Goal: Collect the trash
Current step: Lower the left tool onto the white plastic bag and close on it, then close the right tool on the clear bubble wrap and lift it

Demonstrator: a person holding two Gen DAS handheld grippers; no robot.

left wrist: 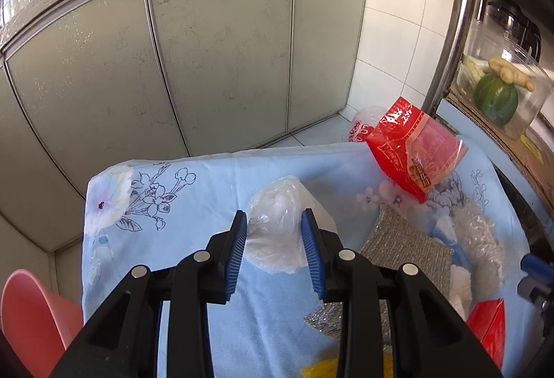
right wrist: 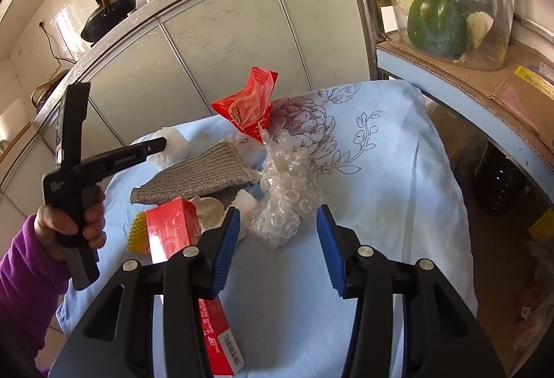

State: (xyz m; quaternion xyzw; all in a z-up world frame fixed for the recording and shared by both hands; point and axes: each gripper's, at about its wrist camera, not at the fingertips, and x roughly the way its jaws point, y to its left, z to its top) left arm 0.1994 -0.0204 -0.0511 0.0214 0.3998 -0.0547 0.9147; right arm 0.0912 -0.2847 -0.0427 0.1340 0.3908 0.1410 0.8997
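My left gripper [left wrist: 274,218] is open, its blue pads on either side of a crumpled clear plastic bag [left wrist: 277,222] on the blue floral cloth [left wrist: 166,204]. My right gripper [right wrist: 278,213] is open, just in front of a wad of bubble wrap [right wrist: 287,191]. A red snack wrapper [left wrist: 412,149] stands at the cloth's far edge; it also shows in the right wrist view [right wrist: 251,100]. A grey knit cloth [right wrist: 197,177], a red carton [right wrist: 173,229] and a yellow spiky ball [right wrist: 138,234] lie left of the right gripper.
A pink bin [left wrist: 31,319] sits low at the left. Grey cabinet doors [left wrist: 214,42] stand behind the table. A shelf on the right carries a clear tub with a green squash [right wrist: 436,21]. The left hand and its gripper handle [right wrist: 76,177] show at the left.
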